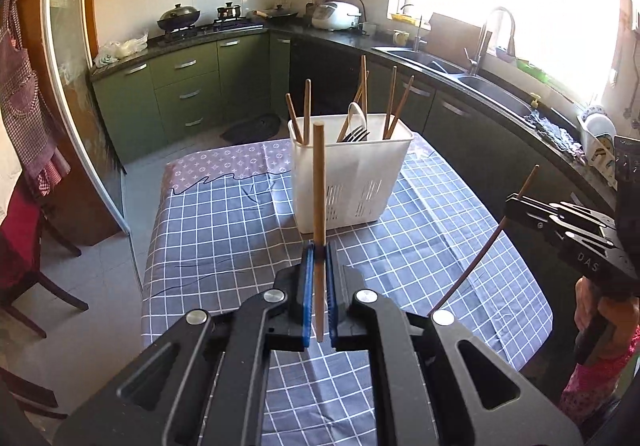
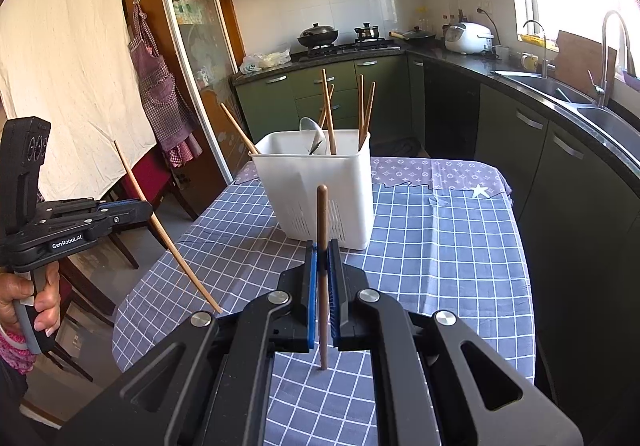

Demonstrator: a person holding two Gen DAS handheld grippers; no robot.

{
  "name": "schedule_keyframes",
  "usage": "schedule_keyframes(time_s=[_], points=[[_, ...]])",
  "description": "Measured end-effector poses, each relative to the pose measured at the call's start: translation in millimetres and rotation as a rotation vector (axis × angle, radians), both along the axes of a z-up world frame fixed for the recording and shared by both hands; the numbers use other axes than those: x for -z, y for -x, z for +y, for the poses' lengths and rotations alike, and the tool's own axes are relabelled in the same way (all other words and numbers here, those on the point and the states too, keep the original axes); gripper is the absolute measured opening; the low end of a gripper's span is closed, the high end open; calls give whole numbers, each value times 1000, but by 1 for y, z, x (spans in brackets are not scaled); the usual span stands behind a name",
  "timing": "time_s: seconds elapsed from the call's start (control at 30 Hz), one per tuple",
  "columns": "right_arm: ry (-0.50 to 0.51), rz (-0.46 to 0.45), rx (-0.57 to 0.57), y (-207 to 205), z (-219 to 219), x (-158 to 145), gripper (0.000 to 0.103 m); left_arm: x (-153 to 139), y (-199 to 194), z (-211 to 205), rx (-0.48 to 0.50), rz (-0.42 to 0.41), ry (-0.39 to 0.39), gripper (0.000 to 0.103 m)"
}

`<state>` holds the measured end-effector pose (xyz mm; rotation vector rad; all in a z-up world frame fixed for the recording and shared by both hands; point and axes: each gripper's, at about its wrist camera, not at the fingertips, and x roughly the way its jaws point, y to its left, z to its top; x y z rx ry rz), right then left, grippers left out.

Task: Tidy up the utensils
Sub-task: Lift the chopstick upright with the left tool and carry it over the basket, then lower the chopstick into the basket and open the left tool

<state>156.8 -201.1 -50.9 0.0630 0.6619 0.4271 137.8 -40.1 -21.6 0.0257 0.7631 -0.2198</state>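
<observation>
A white slotted utensil holder (image 1: 350, 174) (image 2: 316, 186) stands on the checked tablecloth, with several wooden chopsticks, a spoon and a fork upright inside it. My left gripper (image 1: 319, 246) is shut on a light wooden chopstick (image 1: 319, 182), held upright in front of the holder. In the right wrist view that left gripper (image 2: 140, 208) shows at the left with its chopstick (image 2: 168, 234) slanting down. My right gripper (image 2: 322, 246) is shut on a darker chopstick (image 2: 322, 230) whose lower tip rests near the cloth. It appears in the left wrist view as right gripper (image 1: 516, 202), chopstick (image 1: 480, 258).
The table (image 1: 224, 230) (image 2: 440, 238) carries a blue-and-white checked cloth. Dark wooden chairs (image 1: 24, 266) stand to its left. Green kitchen cabinets, a stove with pots and a sink (image 2: 560, 90) line the far and right walls. A person's hand (image 2: 36, 298) grips the left handle.
</observation>
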Motion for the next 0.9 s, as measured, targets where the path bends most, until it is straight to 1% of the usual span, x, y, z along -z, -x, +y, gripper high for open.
schedule_keyframes(time_s=[0.23, 0.3, 0.43, 0.53, 0.77, 0.83, 0.9], points=[[-2, 1, -6, 1, 0, -1, 6, -3, -8, -16, 40, -9, 0, 6], [-2, 1, -6, 1, -1, -1, 6, -9, -11, -21, 54, -15, 0, 6], [-7, 2, -6, 1, -3, 0, 6, -32, -23, -30, 76, -42, 12, 6], [-9, 1, -7, 2, -5, 0, 6, -59, -35, -37, 81, -91, 12, 6], [-20, 2, -9, 3, -8, 2, 6, -121, -68, -51, 34, -257, 14, 6], [-25, 3, -8, 4, -10, 3, 6, -131, -77, -54, 18, -292, 10, 6], [-27, 4, -8, 4, -12, 4, 6, -133, -87, -57, 3, -303, 5, 6]])
